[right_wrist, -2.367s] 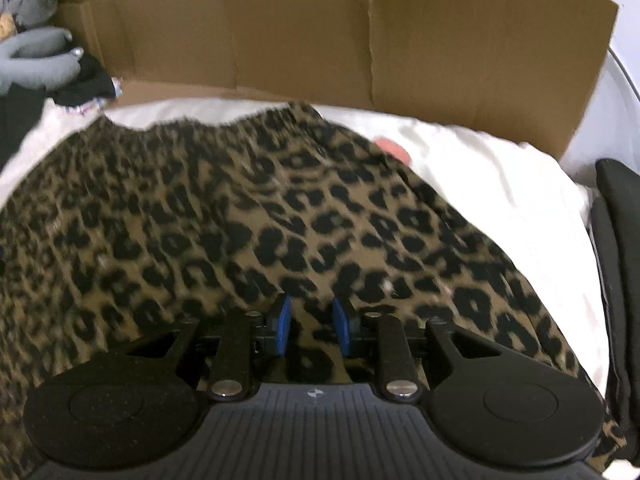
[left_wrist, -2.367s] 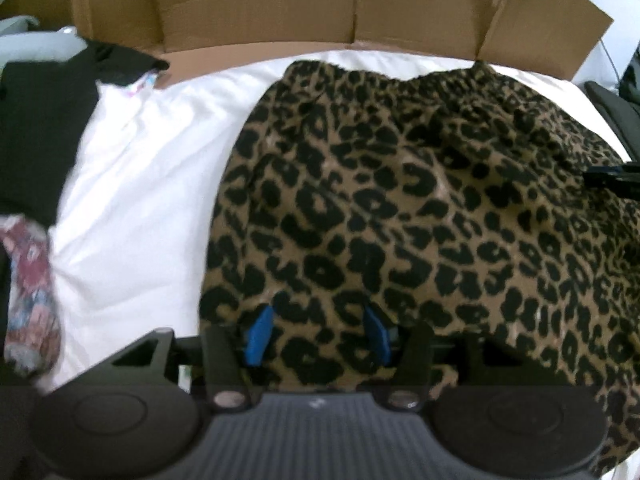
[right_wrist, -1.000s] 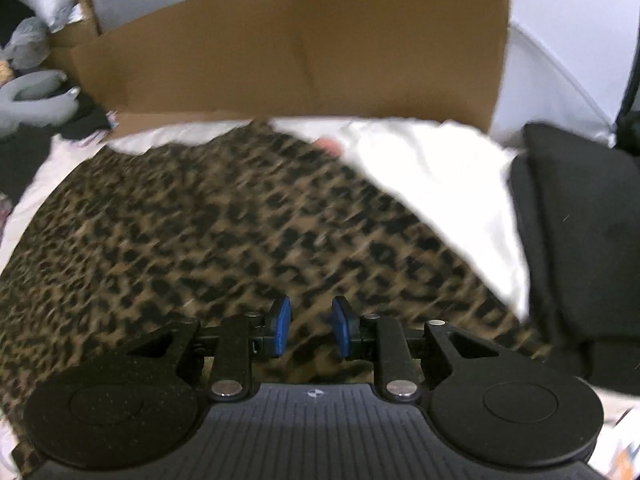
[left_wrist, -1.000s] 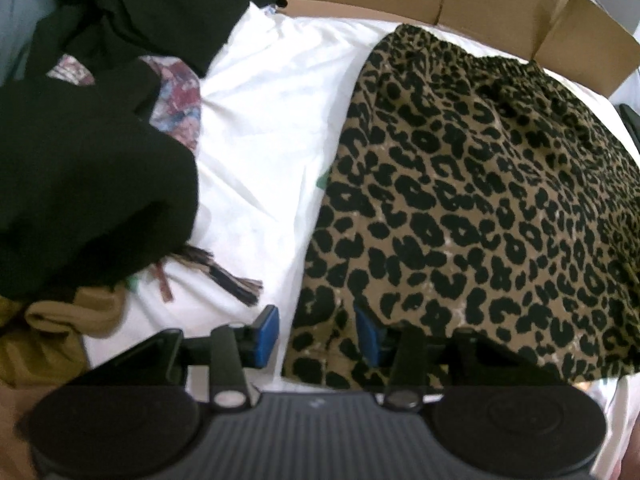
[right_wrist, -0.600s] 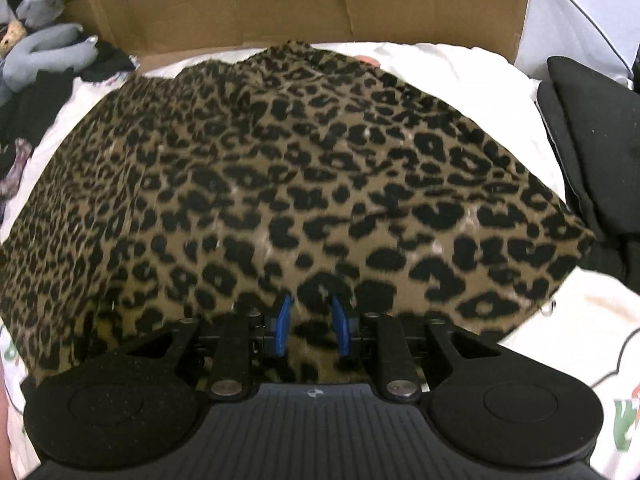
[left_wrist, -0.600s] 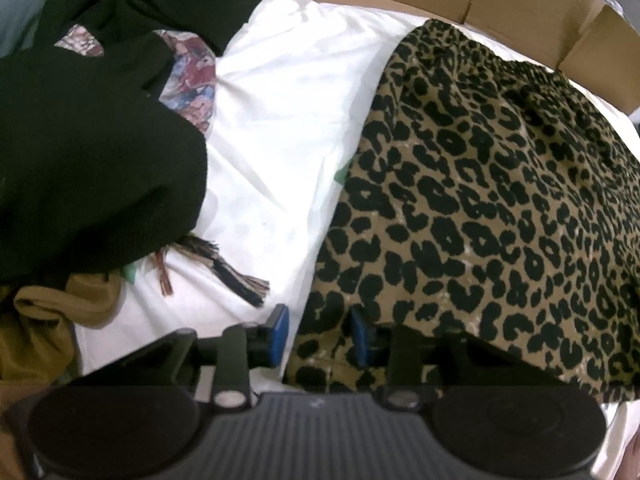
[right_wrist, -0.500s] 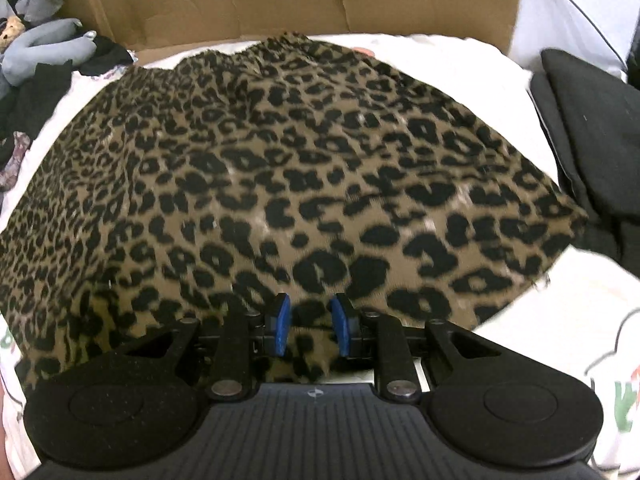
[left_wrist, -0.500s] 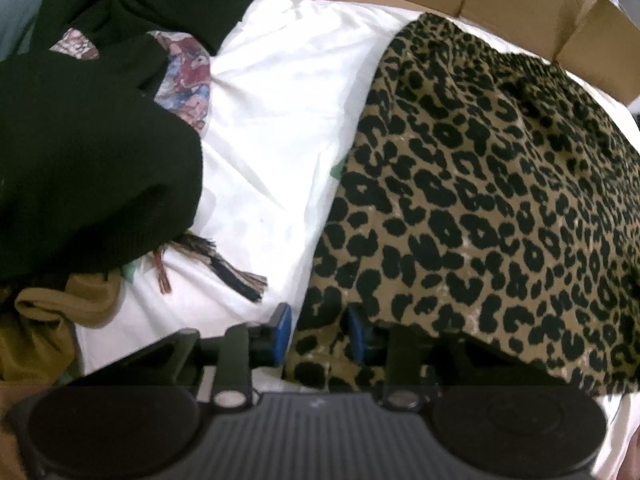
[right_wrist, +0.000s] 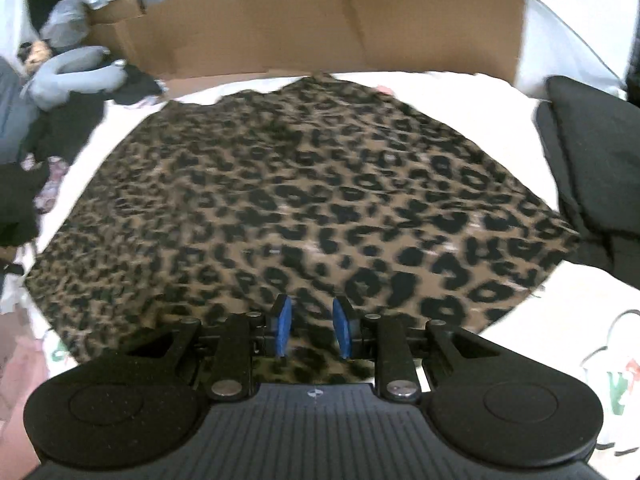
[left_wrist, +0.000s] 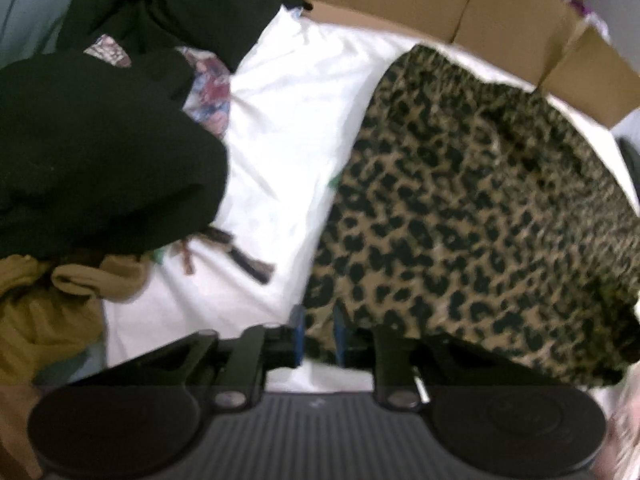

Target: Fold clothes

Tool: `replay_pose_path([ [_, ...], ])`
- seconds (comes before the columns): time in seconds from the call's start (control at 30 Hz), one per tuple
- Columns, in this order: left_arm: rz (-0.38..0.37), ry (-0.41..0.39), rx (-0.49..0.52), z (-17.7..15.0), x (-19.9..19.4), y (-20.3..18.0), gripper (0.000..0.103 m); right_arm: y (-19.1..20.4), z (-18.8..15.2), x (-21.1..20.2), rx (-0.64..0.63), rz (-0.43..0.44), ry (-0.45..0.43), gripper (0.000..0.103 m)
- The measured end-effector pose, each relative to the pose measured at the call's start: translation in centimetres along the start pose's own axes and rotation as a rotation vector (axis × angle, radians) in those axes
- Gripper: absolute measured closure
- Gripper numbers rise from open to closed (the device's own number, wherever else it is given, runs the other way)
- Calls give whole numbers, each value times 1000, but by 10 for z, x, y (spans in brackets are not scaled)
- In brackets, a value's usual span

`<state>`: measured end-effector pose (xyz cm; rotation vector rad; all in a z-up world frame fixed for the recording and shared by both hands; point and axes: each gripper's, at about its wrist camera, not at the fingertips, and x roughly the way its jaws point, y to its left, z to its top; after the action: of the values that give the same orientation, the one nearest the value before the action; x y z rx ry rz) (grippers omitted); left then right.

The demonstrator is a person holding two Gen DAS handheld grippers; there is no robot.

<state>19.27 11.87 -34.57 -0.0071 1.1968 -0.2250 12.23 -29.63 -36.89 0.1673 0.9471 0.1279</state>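
Left gripper [left_wrist: 319,334] just closed — pinching leopard-print garment [left_wrist: 472,216], right gripper [right_wrist: 309,330] likewise, no legible writing

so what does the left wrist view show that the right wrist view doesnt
Only the left wrist view shows the tan garment, the dark tassel on the sheet, and the left gripper, whose jaws have just been closing on the leopard-print garment's near corner. Only the right wrist view shows the grey plush toy, the folded black stack and the right gripper on the hem. Both share the leopard garment, white sheet and cardboard.
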Motion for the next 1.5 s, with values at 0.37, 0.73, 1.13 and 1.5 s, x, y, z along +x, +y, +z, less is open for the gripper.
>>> replay_pose_path([
  [0.37, 0, 73, 88, 26, 16, -16, 72, 45, 27, 43, -94, 131, 76, 70],
  [0.73, 10, 91, 124, 80, -29, -2, 55, 63, 38, 32, 5, 123, -51, 70],
  [1.13, -1, 68, 37, 66, -6, 7, 51, 72, 14, 12, -78, 108, 1, 70],
  [1.5, -68, 74, -7, 26, 18, 25, 51, 80, -16, 1, -14, 259, 206, 70],
])
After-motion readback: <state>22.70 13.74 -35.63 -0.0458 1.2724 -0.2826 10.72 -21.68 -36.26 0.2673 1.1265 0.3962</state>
